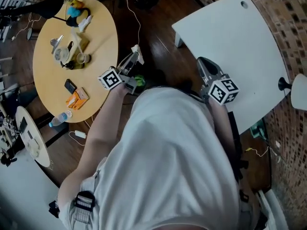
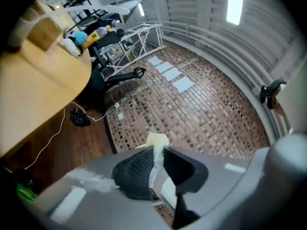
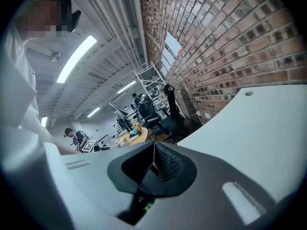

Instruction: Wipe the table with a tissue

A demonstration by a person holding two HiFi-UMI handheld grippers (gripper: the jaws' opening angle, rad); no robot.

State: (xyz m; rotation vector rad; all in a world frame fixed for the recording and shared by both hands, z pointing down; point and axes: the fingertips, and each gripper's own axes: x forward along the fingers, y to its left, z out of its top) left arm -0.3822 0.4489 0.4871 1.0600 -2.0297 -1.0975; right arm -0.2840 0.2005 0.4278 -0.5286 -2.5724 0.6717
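Note:
A crumpled white tissue (image 2: 156,143) is pinched in my left gripper (image 2: 158,161), and its tip sticks out past the jaws. In the head view the left gripper (image 1: 135,56) hangs over the dark floor between the two tables, with the tissue (image 1: 136,49) at its tip. My right gripper (image 1: 204,65) is shut and empty, hovering at the near left edge of the white table (image 1: 240,42). In the right gripper view the gripper (image 3: 154,158) has its jaws pressed together, and the white table (image 3: 259,133) spreads to the right.
A round wooden table (image 1: 96,47) at the left holds a toy (image 1: 74,8), cups, a phone, an orange packet (image 1: 76,99) and a bottle (image 1: 60,120). White cables (image 1: 136,13) trail over the dark floor. A brick wall (image 3: 220,37) stands behind the white table.

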